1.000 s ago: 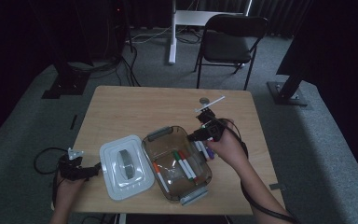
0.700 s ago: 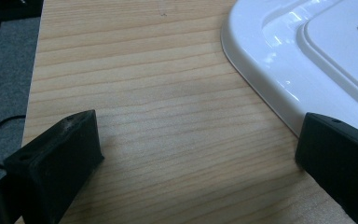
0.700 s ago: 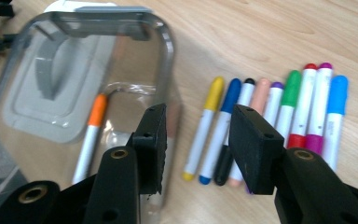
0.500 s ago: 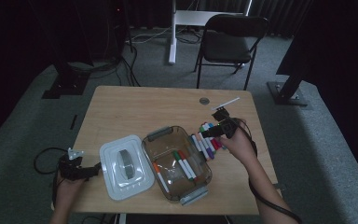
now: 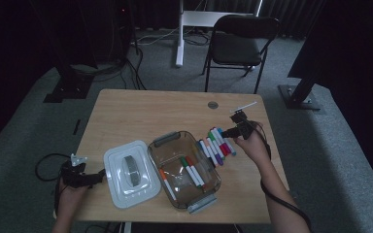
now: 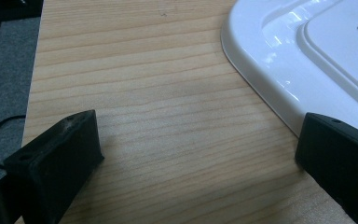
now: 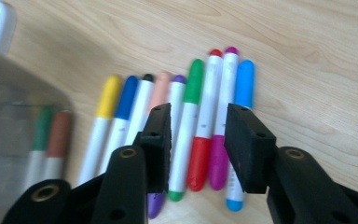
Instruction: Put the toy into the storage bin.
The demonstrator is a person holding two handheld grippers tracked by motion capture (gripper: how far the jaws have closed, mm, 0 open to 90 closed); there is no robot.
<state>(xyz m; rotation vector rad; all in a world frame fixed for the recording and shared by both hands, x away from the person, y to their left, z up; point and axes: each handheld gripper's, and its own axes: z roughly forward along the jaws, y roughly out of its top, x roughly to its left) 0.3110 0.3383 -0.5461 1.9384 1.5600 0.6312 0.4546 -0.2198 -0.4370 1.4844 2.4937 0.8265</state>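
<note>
A: Item one, right gripper (image 7: 198, 140). Location?

B: Above the row of capped felt markers (image 7: 186, 126) lying side by side on the pale wooden table (image 5: 141, 111), just right of the clear plastic storage box (image 5: 209, 187). Its jaws have just been closing and stand partly apart over the green-capped marker (image 7: 188, 126) and the red marker (image 7: 206, 121). Pads not pressing on either, as far as the right gripper view shows.

A: Row contents?

B: Yellow, blue, black, peach, purple, green, red, magenta and light blue caps, barrels mostly white, all flat on the wood and touching their neighbours.

A: Item two, the box.

B: Open, handles at both ends. Inside lie several markers (image 5: 192, 170), among them green, brown and orange ones.

A: Item three, the lid.

B: White rectangular plastic lid (image 5: 128, 172) with a grey handle, flat on the table, touching the box's left side.

A: Item four, left gripper (image 5: 93, 178).

B: At the table's near left edge, jaws wide apart with bare wood between them; one jaw lies just beside the lid's rim. Nothing held.
</note>
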